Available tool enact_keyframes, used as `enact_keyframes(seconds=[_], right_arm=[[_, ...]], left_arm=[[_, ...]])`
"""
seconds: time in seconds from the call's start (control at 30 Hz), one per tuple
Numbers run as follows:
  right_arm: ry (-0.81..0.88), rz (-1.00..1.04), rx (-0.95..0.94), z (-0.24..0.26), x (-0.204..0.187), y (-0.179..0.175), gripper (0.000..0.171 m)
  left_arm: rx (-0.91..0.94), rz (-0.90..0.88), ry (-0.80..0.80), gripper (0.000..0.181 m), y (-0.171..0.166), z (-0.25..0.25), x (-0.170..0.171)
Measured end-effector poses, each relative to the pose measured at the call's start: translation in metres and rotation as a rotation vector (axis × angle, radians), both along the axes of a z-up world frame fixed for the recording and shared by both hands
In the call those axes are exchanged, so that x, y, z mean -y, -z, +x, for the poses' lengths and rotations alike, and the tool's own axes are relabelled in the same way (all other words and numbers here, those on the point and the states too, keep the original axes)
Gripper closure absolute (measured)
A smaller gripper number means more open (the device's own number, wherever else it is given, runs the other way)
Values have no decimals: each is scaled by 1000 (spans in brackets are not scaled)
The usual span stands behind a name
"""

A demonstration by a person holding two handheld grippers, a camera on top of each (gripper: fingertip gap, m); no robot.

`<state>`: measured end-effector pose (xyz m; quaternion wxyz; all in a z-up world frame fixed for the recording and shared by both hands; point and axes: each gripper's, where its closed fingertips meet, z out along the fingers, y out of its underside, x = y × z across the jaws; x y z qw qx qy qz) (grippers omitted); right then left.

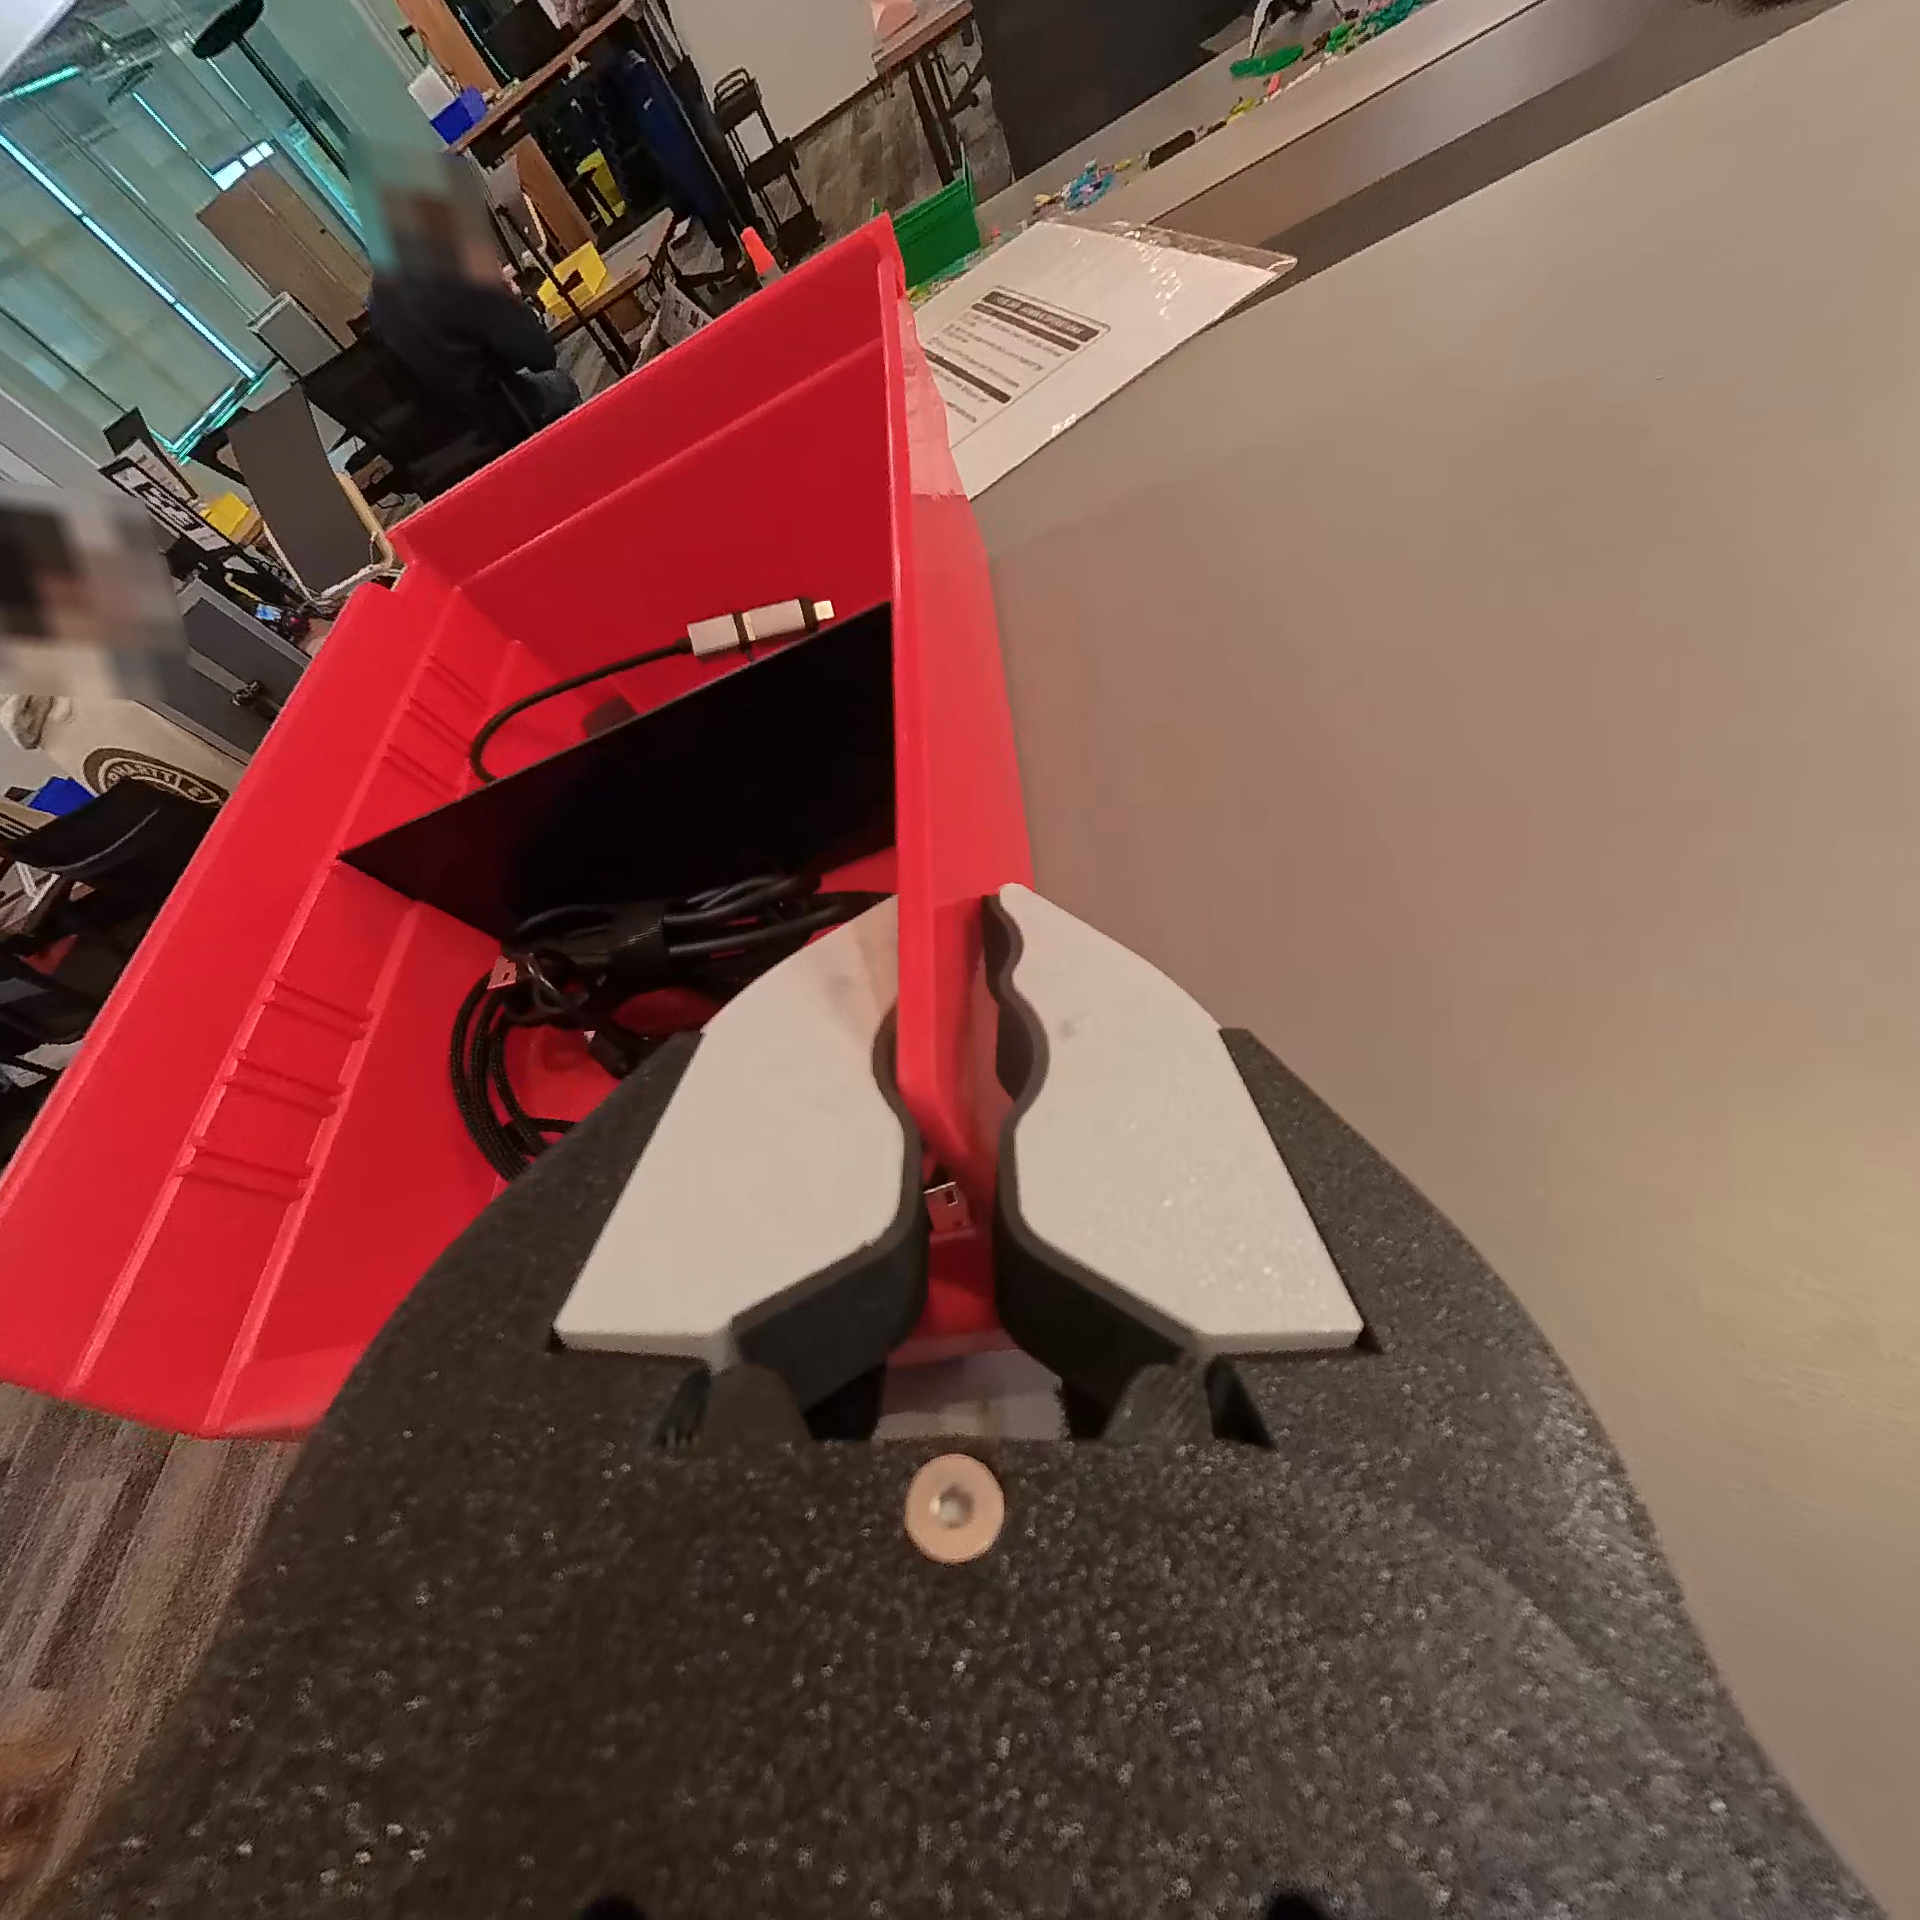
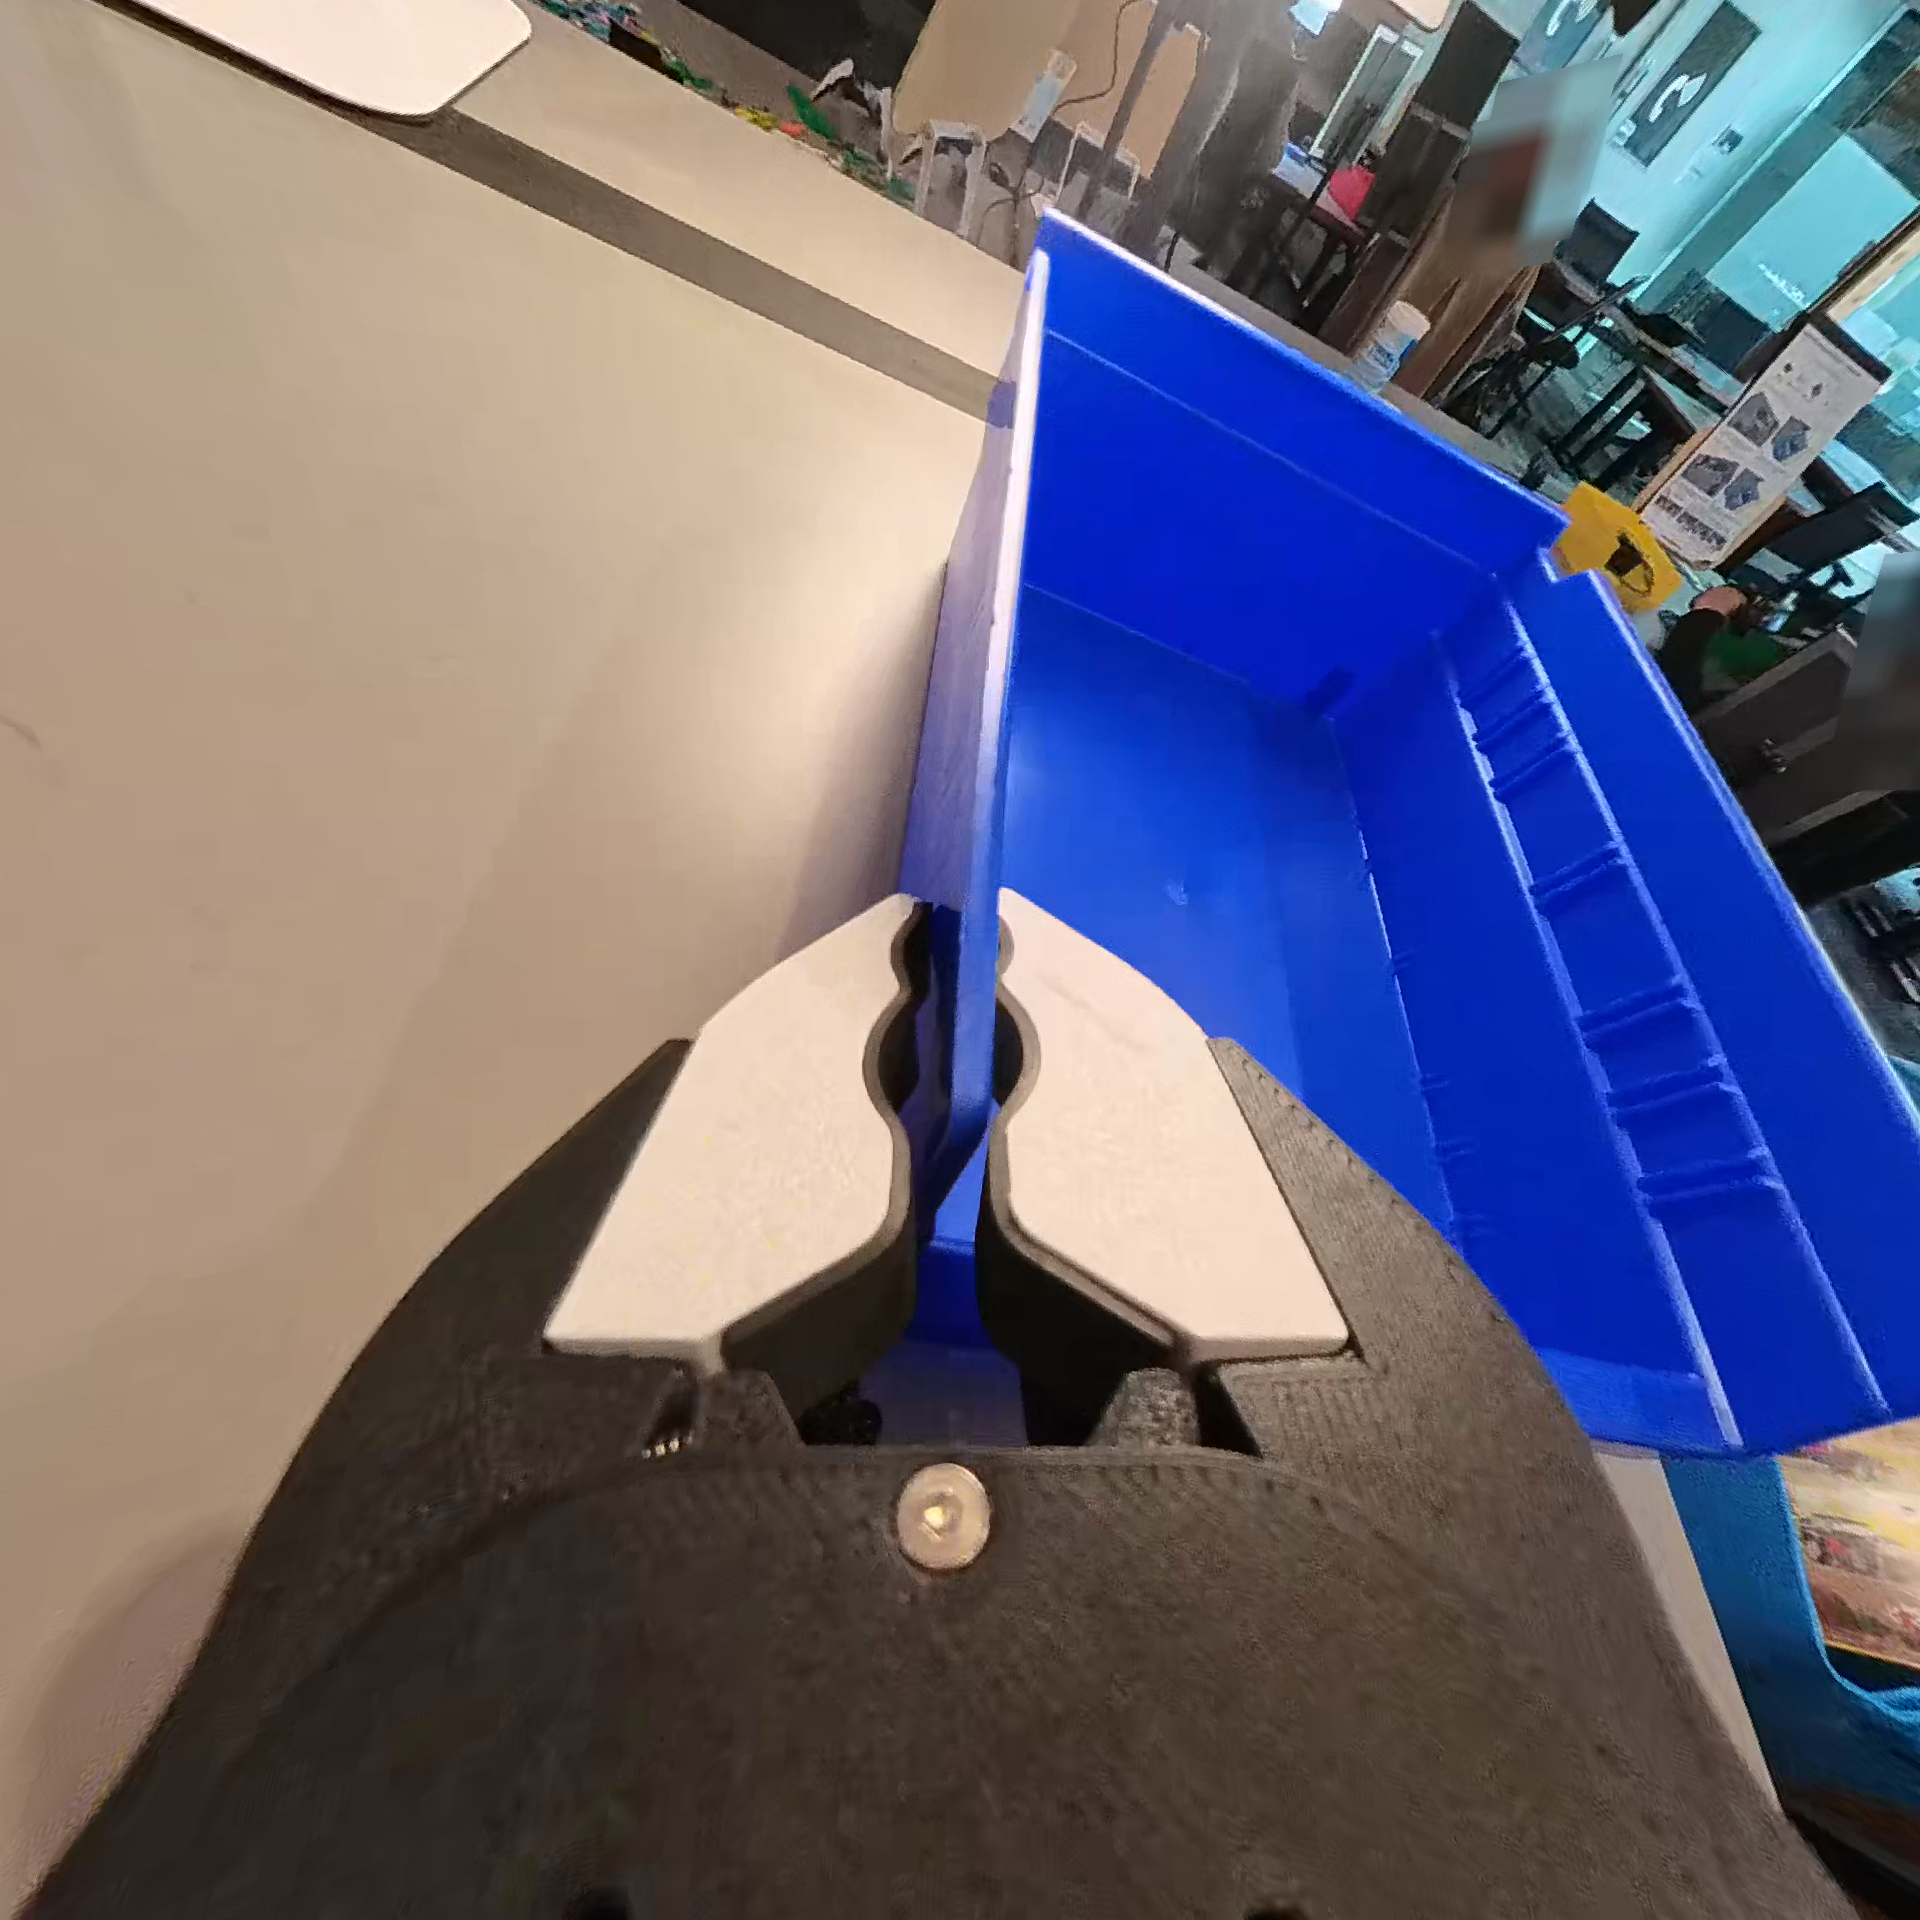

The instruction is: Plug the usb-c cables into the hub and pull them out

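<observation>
The black cables [image 1: 623, 997] lie coiled in the red bin [image 1: 260, 1143]; our left claw [image 1: 940, 914] grips its wall, our right claw [image 2: 961, 914] grips the empty blue bin [image 2: 1558, 935], probably to position both on the worktop [image 1: 1455, 727].

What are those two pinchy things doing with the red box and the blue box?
A person holds one tool in each hand. The left tool is pinched on the side wall of the red bin, which holds a pile of black cables, a black divider and a small grey hub behind it. The right tool is pinched on the side wall of the blue bin, whose visible inside looks empty. Both bins sit by a beige table. No cable is being plugged in yet.
</observation>
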<state>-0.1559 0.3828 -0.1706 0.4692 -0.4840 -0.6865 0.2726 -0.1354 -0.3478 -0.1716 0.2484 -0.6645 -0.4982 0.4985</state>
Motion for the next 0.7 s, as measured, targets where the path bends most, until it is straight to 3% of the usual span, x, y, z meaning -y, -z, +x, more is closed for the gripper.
enact_keyframes(seconds=[0.43,0.57,0.7], right_arm=[[-30,-41,23,-1,0,1,164],[-64,-156,47,17,8,-8,153],[-61,-149,-1,53,18,-36,149]], left_arm=[[-4,5,0,172,0,-2,2],[-13,92,28,149,-2,6,-7],[-54,168,105,140,-21,27,-21]])
